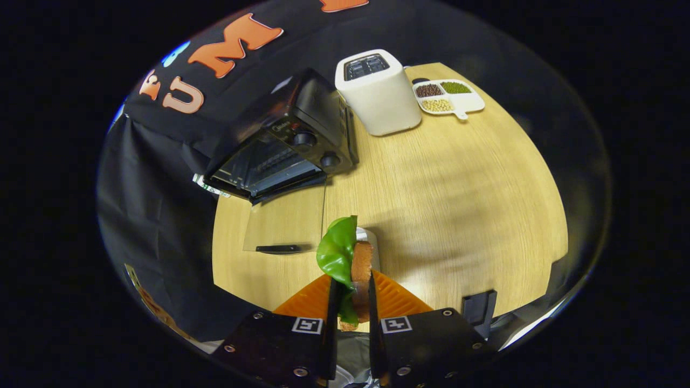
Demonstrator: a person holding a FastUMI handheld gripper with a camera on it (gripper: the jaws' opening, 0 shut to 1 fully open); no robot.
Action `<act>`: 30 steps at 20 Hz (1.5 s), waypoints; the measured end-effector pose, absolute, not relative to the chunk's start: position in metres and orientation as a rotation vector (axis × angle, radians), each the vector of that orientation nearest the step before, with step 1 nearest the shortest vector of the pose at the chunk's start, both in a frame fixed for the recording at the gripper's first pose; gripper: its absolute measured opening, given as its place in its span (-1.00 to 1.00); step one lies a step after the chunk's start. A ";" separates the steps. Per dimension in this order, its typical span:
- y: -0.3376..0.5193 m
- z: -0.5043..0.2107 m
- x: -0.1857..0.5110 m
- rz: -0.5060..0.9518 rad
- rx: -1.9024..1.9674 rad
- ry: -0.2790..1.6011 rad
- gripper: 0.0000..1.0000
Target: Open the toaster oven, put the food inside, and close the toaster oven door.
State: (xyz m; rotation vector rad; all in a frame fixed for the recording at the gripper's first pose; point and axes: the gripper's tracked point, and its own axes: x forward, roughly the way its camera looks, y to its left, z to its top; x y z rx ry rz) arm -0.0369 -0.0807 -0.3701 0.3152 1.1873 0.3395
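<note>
Gripper [353, 293] jaws clamped on sandwich [353, 264], lifted above bench [458, 205]. Toaster oven [285, 145] door [285, 223] open. Step: carrying food. Next: steer sandwich into oven cavity.

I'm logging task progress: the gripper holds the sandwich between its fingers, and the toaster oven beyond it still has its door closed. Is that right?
Not quite. In the gripper view the toaster oven has its glass door open, folded down flat on the table. The rest holds: the gripper is shut on the sandwich, with the oven beyond the fingers.
</note>
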 end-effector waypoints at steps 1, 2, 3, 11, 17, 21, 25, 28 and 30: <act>-0.076 -0.356 -0.034 0.339 0.338 1.145 -0.50; -0.071 -0.343 -0.031 0.336 0.375 1.098 -0.51; -0.065 -0.328 -0.028 0.336 0.421 1.052 -0.50; 0.014 -0.311 0.001 0.332 0.926 0.773 -0.51; 0.069 -0.367 0.044 0.252 1.215 0.705 -0.51; 0.108 -0.406 0.072 0.194 1.268 0.720 -0.51; 0.145 -0.418 0.110 0.116 1.386 0.650 -0.51; 0.159 -0.426 0.135 0.048 1.454 0.591 -0.51; 0.169 -0.431 0.149 0.006 1.513 0.574 -0.51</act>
